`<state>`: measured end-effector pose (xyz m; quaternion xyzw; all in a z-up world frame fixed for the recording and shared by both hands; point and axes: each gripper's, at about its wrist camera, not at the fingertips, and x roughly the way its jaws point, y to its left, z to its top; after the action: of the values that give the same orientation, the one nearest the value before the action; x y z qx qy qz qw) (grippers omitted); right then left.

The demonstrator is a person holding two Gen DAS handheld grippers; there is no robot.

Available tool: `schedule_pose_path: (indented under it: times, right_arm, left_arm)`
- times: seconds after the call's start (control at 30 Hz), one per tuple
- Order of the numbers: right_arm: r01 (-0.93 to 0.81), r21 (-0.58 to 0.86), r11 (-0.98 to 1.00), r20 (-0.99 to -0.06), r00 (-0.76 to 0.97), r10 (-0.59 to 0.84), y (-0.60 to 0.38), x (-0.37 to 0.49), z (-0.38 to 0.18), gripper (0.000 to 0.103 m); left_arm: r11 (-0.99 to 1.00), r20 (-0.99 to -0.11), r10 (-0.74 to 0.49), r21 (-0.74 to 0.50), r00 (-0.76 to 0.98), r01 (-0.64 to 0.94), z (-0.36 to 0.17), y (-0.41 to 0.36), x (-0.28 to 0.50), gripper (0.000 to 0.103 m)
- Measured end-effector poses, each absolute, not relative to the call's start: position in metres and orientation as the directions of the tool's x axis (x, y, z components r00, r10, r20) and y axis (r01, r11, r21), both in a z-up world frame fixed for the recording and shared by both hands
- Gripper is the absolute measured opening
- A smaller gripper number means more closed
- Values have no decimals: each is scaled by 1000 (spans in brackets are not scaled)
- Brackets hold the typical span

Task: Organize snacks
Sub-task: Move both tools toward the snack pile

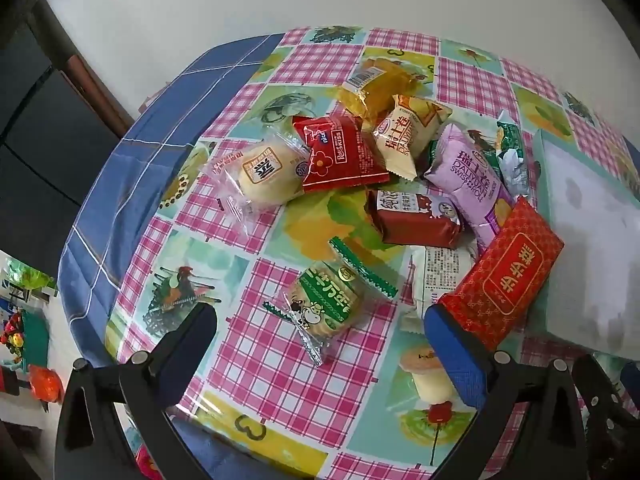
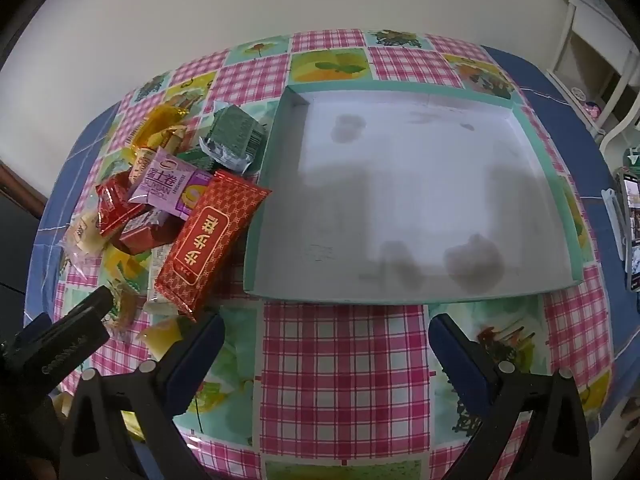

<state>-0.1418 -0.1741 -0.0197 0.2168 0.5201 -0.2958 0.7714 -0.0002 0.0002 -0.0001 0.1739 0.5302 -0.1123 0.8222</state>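
Both tongs, the left tongs [image 1: 320, 322] and the right tongs [image 2: 326, 334], point steeply downward with jaws spread wide and nothing held between them.

- The tablecloth [image 2: 340, 360] is seen as glossy, smooth plastic.
- The snack wrappers [image 1: 344, 152] are made of shiny foil or clear film.
- The box [image 2: 400, 200] appears as matt cardboard, its white bottom stained.
- A blue cloth [image 1: 152, 152] looks woven and matt.

Both wrist cameras look steeply down from close above the counter [image 1: 280, 380] with its pink-checked patchwork oilcloth. The left view faces the heap of wrapped snacks [image 1: 380, 184]; the right faces the shallow teal-rimmed white cardboard box [image 2: 400, 200]. Both views share the heap and box.
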Motion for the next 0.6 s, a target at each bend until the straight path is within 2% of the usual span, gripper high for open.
schedule_pose_path:
  times: [0.6]
  right_arm:
    - [679,-31,734,-936,238,-260,-174,-139,-25,103]
  left_arm:
    - [918,-919,-17,142,394,370,2,0,-2,103]
